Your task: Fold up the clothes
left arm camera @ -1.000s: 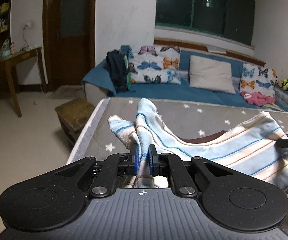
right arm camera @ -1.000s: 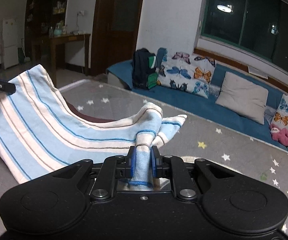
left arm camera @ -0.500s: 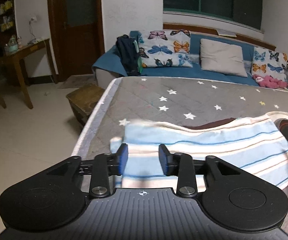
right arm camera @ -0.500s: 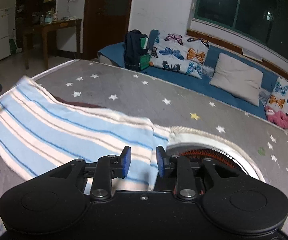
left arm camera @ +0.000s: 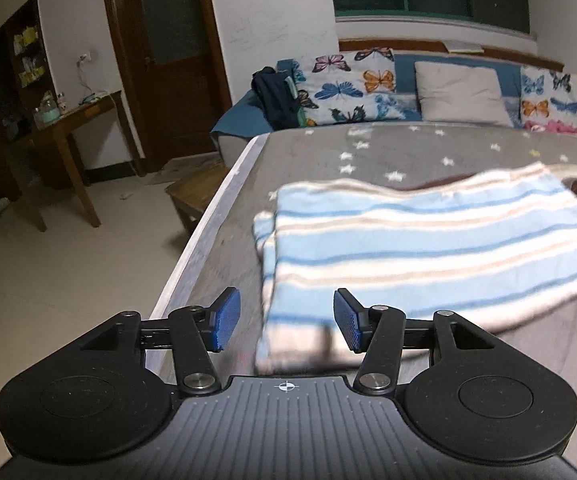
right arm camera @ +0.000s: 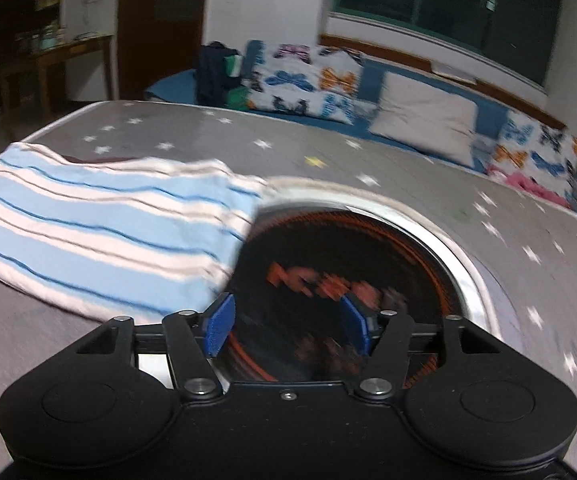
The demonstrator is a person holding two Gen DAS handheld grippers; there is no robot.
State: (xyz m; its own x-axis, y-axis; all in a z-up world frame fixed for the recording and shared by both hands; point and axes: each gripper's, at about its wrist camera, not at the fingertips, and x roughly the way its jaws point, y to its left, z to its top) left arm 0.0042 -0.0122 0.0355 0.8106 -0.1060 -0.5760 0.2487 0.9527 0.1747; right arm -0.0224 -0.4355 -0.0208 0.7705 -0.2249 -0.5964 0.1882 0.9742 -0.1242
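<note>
**Both tongs wide, striped garment lying on the star-print surface**

Landmark: the striped garment (left arm camera: pixel 428 248), pale blue with white, tan and dark blue bands.

- Garment is lying folded over on the grey star-print surface (left arm camera: pixel 408 152), its left end stacking in two layers near that surface's left edge. A dark maroon patch is showing just behind its far edge.
- Left tongs (left arm camera: pixel 287 320) are standing wide, blue pads (left arm camera: pixel 226 318) well apart, gripping nothing. The near left corner of the garment is sitting between and just beyond the pads; contact cannot be told, that corner is blurred.
- Right tongs (right arm camera: pixel 287 326) are also standing wide and gripping nothing, at the garment's right end. Left pad is sitting close to the garment's near right corner; touching or not, cannot tell.
- A round dark panel (right arm camera: pixel 348 280) with orange lettering and a pale metal rim is lying right of the garment; the garment's right end is overlapping its rim.
- Beyond the garment: a blue sofa (left arm camera: pixel 248 120) carrying butterfly cushions (left arm camera: pixel 348 84) and a dark bag (left arm camera: pixel 274 96).
</note>
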